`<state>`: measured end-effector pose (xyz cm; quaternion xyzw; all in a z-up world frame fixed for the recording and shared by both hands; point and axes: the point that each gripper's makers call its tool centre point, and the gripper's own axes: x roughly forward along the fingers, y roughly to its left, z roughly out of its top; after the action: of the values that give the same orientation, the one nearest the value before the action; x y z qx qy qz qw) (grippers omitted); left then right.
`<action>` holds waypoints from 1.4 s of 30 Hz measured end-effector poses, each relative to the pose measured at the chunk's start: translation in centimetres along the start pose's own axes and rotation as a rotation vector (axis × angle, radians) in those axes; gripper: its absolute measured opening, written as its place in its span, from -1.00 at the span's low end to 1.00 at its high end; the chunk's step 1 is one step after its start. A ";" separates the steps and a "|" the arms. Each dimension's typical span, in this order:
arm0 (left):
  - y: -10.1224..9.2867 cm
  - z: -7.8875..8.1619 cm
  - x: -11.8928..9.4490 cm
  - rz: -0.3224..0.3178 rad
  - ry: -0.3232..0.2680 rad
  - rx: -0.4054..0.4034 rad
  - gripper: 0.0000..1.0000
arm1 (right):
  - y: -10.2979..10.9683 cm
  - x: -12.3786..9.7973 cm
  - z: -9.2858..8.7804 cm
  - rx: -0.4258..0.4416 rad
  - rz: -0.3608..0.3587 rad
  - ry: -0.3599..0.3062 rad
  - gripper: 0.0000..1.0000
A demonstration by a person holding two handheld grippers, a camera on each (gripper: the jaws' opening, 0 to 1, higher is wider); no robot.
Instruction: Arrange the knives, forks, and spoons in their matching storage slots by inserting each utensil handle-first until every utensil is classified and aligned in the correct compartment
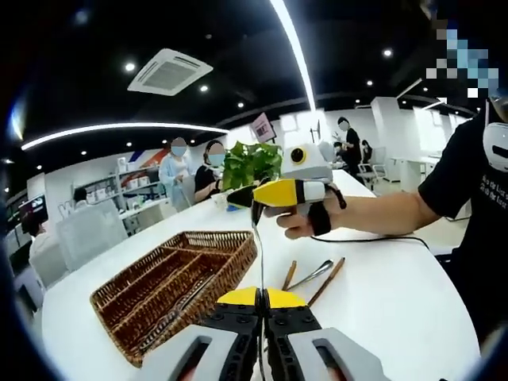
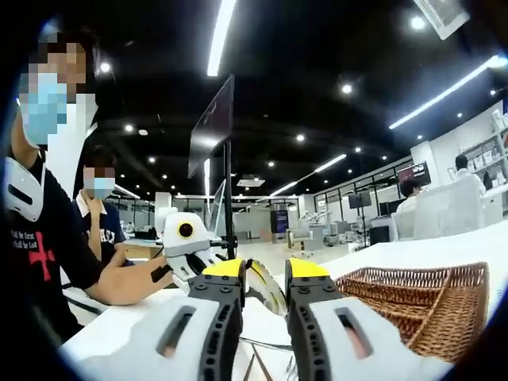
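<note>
**Two grippers on one utensil, three utensils on the table**

Left gripper view: the left gripper (image 1: 261,298) has its yellow-tipped jaws pressed together on a thin metal utensil (image 1: 261,266) that stands upright; which kind it is cannot be told, edge-on. The right gripper (image 1: 252,198), held in a hand (image 1: 304,222), pinches the upper end of the same utensil with its jaws closed.

One wicker tray (image 1: 135,317) sits on the white table (image 1: 381,309), left of the grippers, divided into long slots; what lies in them is too blurred to count. Three loose utensils (image 1: 311,278) rest on the table just right of the upright one: two with brown handles, one all metal.

Right gripper view: the tray (image 2: 432,317) lies to the right, the left gripper (image 2: 266,290) between the near jaws.
</note>
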<state>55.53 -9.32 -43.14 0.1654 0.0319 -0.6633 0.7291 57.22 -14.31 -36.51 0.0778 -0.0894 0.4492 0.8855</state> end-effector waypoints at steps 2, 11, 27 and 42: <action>0.4 0.1 -0.2 0.023 -0.004 0.033 -1.00 | -0.4 0.0 -0.1 0.013 -0.004 0.003 -0.59; 1.0 -0.6 -0.8 0.051 0.025 0.104 -1.00 | -1.9 -0.4 -2.3 -0.022 -0.014 0.131 -0.87; 1.0 -1.4 -0.1 0.087 0.074 0.366 -1.00 | -1.2 -1.1 -5.0 0.332 0.035 0.247 0.05; 1.7 -1.5 0.0 0.164 0.125 0.575 -1.00 | -1.0 -2.0 -5.9 0.401 0.055 0.302 -0.49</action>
<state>57.41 -8.84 -44.23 0.4076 -0.1258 -0.5724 0.7003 57.34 -15.16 -42.78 0.1816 0.1328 0.4885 0.8431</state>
